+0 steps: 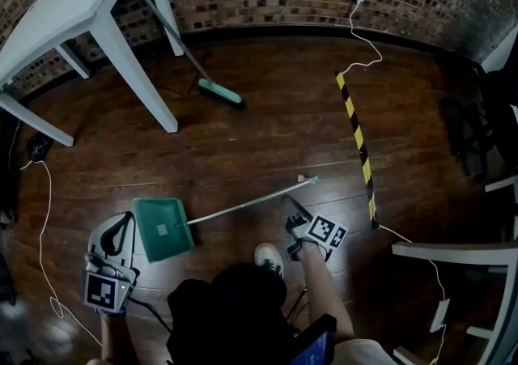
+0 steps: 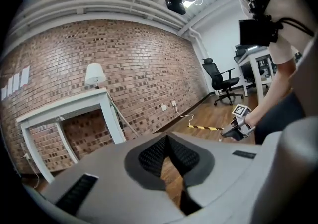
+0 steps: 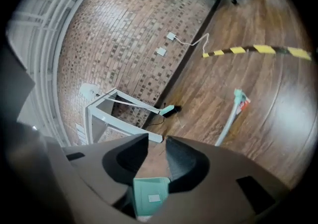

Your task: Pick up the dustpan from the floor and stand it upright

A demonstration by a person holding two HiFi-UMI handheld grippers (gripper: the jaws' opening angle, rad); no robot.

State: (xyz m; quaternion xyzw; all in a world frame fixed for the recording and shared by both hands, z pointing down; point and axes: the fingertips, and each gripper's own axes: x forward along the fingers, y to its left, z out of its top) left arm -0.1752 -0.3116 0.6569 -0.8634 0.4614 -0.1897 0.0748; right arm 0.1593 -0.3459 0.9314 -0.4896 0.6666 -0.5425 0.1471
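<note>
The green dustpan (image 1: 162, 230) lies flat on the wooden floor, and its long pale handle (image 1: 251, 205) runs up and to the right, also on the floor. My left gripper (image 1: 121, 226) hangs just left of the pan and its jaws (image 2: 166, 141) meet at the tips with nothing in them. My right gripper (image 1: 291, 205) is just below the handle, near its far end. Its jaws (image 3: 156, 143) stand apart and hold nothing. Through their gap the dustpan (image 3: 151, 195) shows further off, and the handle (image 3: 228, 118) lies to the right.
A green broom (image 1: 220, 93) leans against the white table (image 1: 73, 7) by the brick wall. Yellow-black tape (image 1: 356, 137) runs down the floor at right. A white cable (image 1: 44, 218) trails at left, white furniture (image 1: 461, 252) stands at lower right, and my shoe (image 1: 269, 256) is below the handle.
</note>
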